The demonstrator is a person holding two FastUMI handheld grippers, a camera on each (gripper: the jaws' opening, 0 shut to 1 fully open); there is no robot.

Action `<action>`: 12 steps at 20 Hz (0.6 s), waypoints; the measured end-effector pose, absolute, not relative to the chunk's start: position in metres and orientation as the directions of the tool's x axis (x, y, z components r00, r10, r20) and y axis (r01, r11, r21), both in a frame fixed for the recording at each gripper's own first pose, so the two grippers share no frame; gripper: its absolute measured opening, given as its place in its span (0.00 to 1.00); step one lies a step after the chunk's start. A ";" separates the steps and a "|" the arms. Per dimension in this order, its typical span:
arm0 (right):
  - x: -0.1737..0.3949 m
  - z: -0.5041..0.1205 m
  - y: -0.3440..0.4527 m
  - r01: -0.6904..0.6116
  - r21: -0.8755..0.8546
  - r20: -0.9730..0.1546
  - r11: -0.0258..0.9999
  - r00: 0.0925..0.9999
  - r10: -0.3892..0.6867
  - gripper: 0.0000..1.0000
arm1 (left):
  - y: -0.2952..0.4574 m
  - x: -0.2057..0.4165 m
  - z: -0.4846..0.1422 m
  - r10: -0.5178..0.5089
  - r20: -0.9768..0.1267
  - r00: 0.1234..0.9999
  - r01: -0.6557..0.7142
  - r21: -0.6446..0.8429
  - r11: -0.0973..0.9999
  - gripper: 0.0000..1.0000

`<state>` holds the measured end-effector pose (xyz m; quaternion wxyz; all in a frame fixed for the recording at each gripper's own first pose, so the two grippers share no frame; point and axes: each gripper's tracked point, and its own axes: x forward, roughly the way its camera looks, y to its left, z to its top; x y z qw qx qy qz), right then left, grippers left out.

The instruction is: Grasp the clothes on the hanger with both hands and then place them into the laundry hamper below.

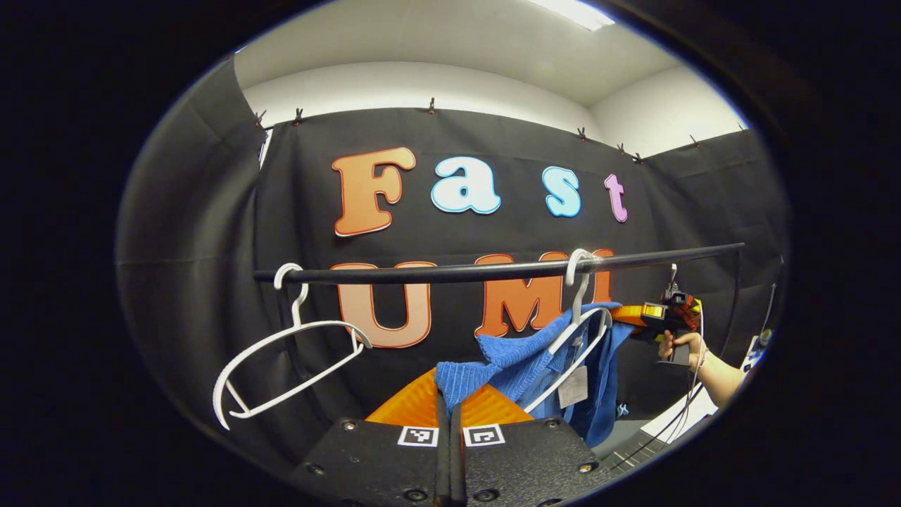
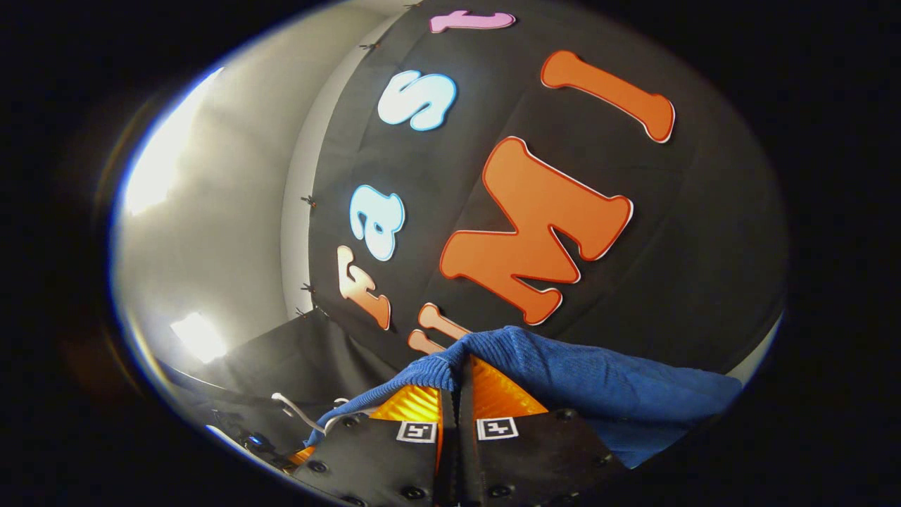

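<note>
A blue knitted garment (image 1: 517,366) hangs from a white hanger (image 1: 578,331) on the black rail (image 1: 493,270). My left gripper (image 1: 449,405) is shut on the garment's left shoulder, pulling it off the hanger's end. In the left gripper view the right gripper (image 1: 654,317) reaches the garment's right shoulder, held by a person's hand (image 1: 681,346). In the right gripper view the right gripper (image 2: 456,380) is shut on a fold of the blue garment (image 2: 598,384), which drapes across its fingers; the view is tilted sideways. The hamper is out of sight.
An empty white hanger (image 1: 288,366) hangs tilted at the rail's left end. Black cloth walls close the booth behind and to both sides. Cables (image 1: 669,422) trail down from the right gripper at the lower right.
</note>
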<state>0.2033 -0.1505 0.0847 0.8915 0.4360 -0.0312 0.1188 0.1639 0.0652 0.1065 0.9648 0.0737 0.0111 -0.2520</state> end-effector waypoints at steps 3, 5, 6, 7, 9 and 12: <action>0.220 0.079 -0.147 -0.255 0.783 0.138 0.568 0.961 0.241 0.07 | 0.064 0.159 0.103 -0.492 -0.067 0.868 0.497 0.119 0.860 0.00; 0.219 0.068 -0.146 -0.255 0.774 0.111 0.579 0.956 0.272 0.07 | 0.064 0.160 0.108 -0.489 -0.060 0.870 0.493 0.130 0.860 0.00; 0.218 0.067 -0.143 -0.268 0.783 0.110 0.561 0.948 0.299 0.07 | 0.066 0.159 0.110 -0.481 -0.052 0.875 0.483 0.136 0.865 0.00; 0.220 0.064 -0.139 -0.283 0.798 0.116 0.531 0.939 0.325 0.07 | 0.068 0.158 0.113 -0.475 -0.043 0.879 0.476 0.134 0.869 0.00; 0.223 0.057 -0.132 -0.303 0.819 0.127 0.487 0.924 0.361 0.07 | 0.067 0.153 0.116 -0.470 -0.029 0.882 0.469 0.123 0.874 0.00; 0.224 0.043 -0.120 -0.342 0.826 0.140 0.448 0.894 0.425 0.07 | 0.073 0.152 0.126 -0.451 0.003 0.893 0.446 0.134 0.885 0.00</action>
